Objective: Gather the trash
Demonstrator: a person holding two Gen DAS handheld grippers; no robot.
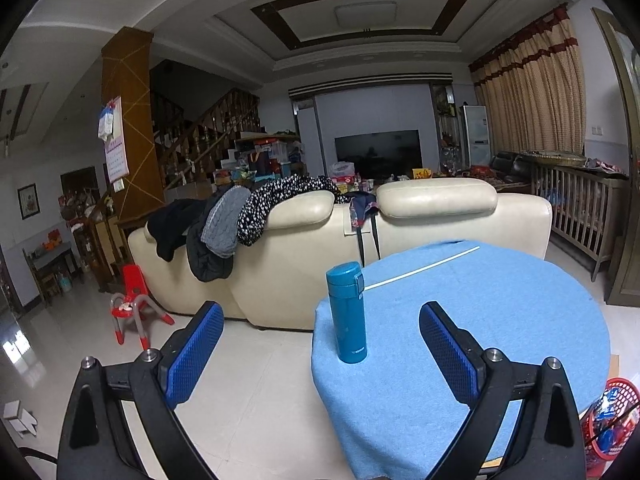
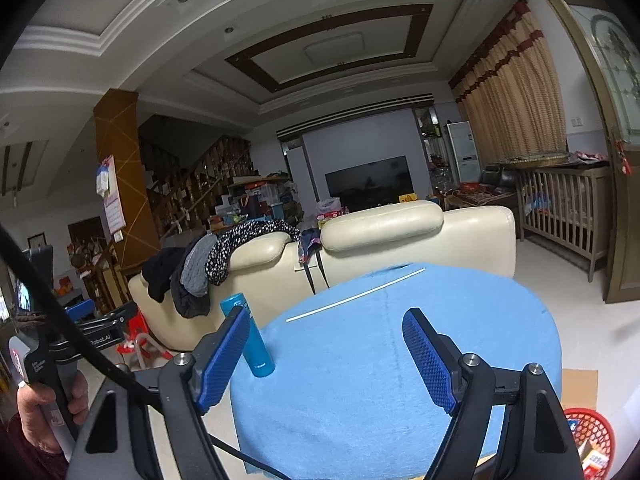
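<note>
Left gripper (image 1: 320,356), lower centre of its own view: jaws spread wide, nothing between the pads. The teal flask (image 1: 347,312) stands upright just ahead of the gap, on the near left edge of the bench (image 1: 500,340), untouched. Likely left there as a keeper, not trash.

Right gripper (image 2: 326,354), lower centre of its view: also parted, holding nothing; only blue cloth shows between its fingers. Its left finger overlaps the flask in the picture, but the flask sits beyond it.

Task's thing: a thin white stick (image 1: 424,267) lying flat across the far half of the bench, running up to the right, well apart from both grippers. It looks like the only loose scrap on the cloth, so I judge it the next pick. Flat and slim; hard to pinch.

Red mesh basket (image 2: 588,440), lower right corner, on the floor beside the bench, with wrappers inside; probably the trash bin, set within reach.

Differences: the right view alone shows a hand (image 2: 48,404) gripping the left tool's handle at lower left. The left view alone shows paper scraps on the floor (image 1: 20,420), lower left.

Beyond: cream sofa (image 1: 440,208) draped with clothes.
</note>
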